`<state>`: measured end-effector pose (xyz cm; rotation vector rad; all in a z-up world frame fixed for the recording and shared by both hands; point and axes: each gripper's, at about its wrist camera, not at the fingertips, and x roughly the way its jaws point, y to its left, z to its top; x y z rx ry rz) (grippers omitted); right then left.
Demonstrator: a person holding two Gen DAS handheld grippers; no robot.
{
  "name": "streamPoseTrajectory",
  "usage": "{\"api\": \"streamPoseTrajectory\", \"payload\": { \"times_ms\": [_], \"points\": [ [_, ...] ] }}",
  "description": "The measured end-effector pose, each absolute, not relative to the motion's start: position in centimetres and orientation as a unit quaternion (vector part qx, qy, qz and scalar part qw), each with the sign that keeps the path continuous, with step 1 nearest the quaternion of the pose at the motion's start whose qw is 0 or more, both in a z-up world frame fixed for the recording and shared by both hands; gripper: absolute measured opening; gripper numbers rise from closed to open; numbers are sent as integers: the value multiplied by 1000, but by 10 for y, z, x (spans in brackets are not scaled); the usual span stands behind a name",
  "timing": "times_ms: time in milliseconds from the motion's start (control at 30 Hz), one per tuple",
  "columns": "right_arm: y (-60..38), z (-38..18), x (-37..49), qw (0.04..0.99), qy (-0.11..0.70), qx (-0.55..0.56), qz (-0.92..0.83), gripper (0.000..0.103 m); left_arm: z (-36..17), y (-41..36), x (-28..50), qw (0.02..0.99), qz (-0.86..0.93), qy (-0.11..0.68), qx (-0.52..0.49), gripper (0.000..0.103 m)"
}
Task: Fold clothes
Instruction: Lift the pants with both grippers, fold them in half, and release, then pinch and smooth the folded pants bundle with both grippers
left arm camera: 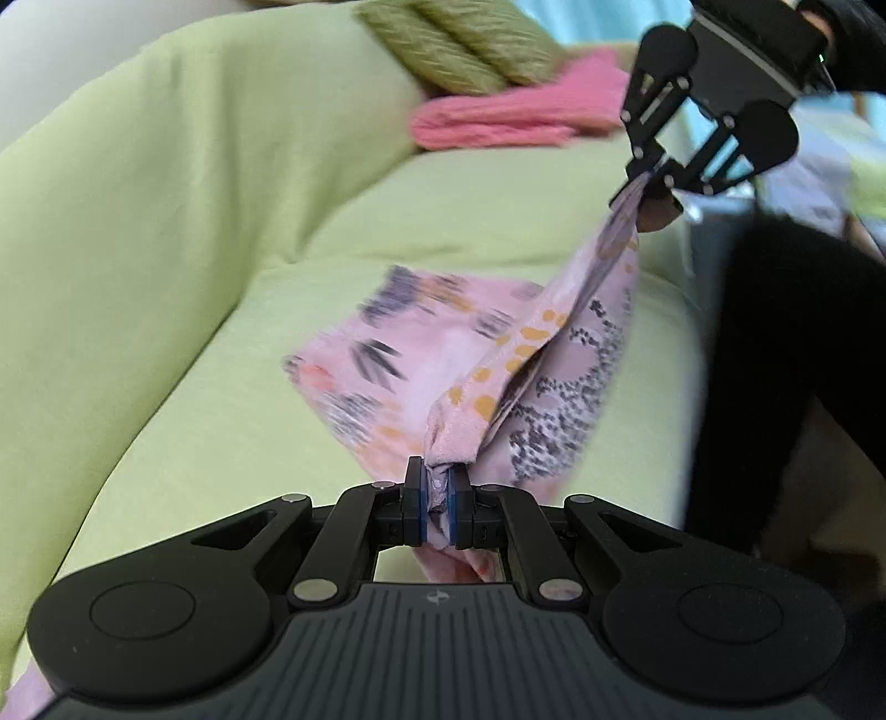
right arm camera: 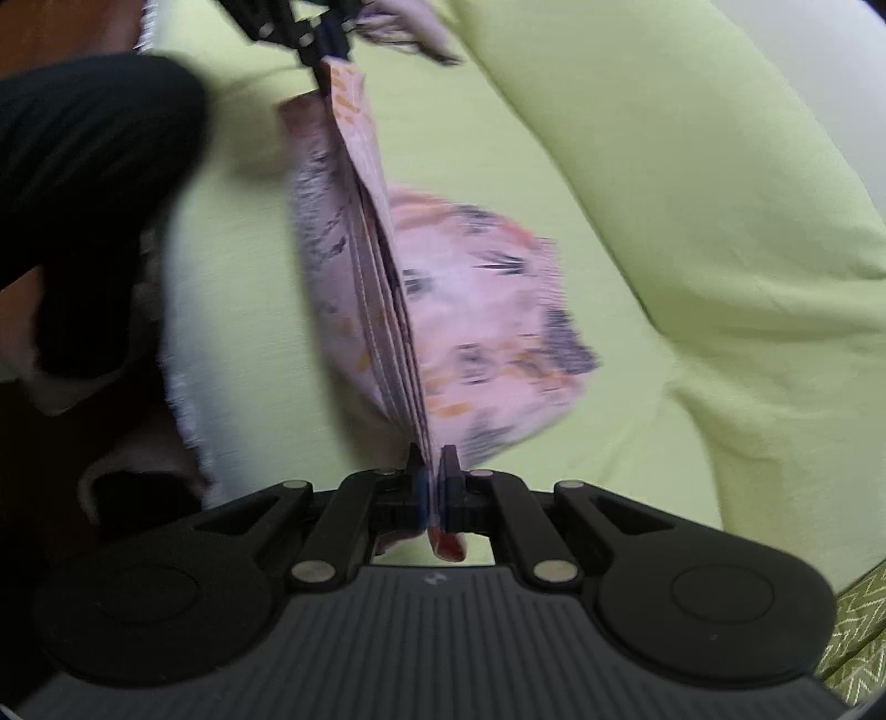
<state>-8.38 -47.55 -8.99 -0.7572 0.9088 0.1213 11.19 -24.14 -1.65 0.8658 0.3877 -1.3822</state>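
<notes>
Your left tongs (left arm camera: 437, 501) are clamped tight on a bunched corner of the garment (left arm camera: 443, 354) — you can see the fabric squeezed between the blue pads and poking out behind them. It's a thin pale pink piece printed with grey leafy strokes, orange dots and a grey speckled snakeskin-like patch. From that pinch it fans out and runs up to your right tongs (left arm camera: 645, 180), which are closed on the far corner, so the cloth hangs stretched between the two, above the light green sofa seat (left arm camera: 232, 387).

From the right wrist view it's the same story: your right tongs (right arm camera: 434, 487) grip several stacked layers edge-on, with the hems lined up like pages, and the rest of the fabric bellies out to the right — blurry there, so the print is hard to read.

Further back, a folded pink cloth (left arm camera: 515, 116) sits on the seat, just in front of an olive green cushion (left arm camera: 459, 44).
</notes>
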Motion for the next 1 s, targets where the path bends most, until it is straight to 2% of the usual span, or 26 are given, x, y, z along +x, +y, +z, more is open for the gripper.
{"api": "streamPoseTrajectory", "payload": {
  "times_ms": [100,267,367,433,500,533,567,600,633,667,700,733,767,800,867,933,1000],
  "points": [
    [-513,-86,-33,825,448,-341,49,2,-26,-275,157,676,-610,202,360,6],
    [-581,-103,55,840,483,-238,67,2,-55,-321,228,677,-603,267,327,6],
    [-609,-126,83,845,501,-168,81,3,-73,-327,256,679,-603,302,290,12],
    [-623,-138,89,853,501,-129,74,13,-79,-328,270,687,-599,317,264,12],
    [-641,-139,83,871,483,-77,53,29,-80,-321,276,698,-595,323,233,16],
    [-646,-138,75,879,472,-51,41,30,-78,-317,277,704,-593,324,221,18],
    [-650,-137,67,887,460,-26,28,30,-77,-313,278,709,-590,325,208,24],
    [-653,-135,59,894,448,0,16,30,-76,-309,279,715,-588,326,195,36],
    [-657,-134,51,900,436,26,3,31,-74,-305,279,719,-586,327,182,43],
    [-660,-135,42,905,423,50,-6,34,-75,-304,281,720,-588,329,165,54],
    [-662,-136,33,908,411,75,-15,39,-75,-303,283,720,-590,332,149,60],
    [-664,-139,26,911,401,98,-21,41,-77,-302,287,719,-593,337,134,60],
    [-666,-143,20,912,390,121,-27,48,-79,-304,288,718,-594,342,125,61],
    [-668,-147,13,913,380,145,-33,51,-82,-306,287,715,-595,346,124,61],
    [-676,-155,7,909,368,192,-33,51,-88,-313,283,716,-590,344,147,59],
    [-676,-167,6,905,366,213,-33,51,-92,-319,278,718,-581,341,178,51],
    [-675,-174,8,905,363,221,-33,51,-94,-322,276,712,-586,336,192,28]
  ]
}}
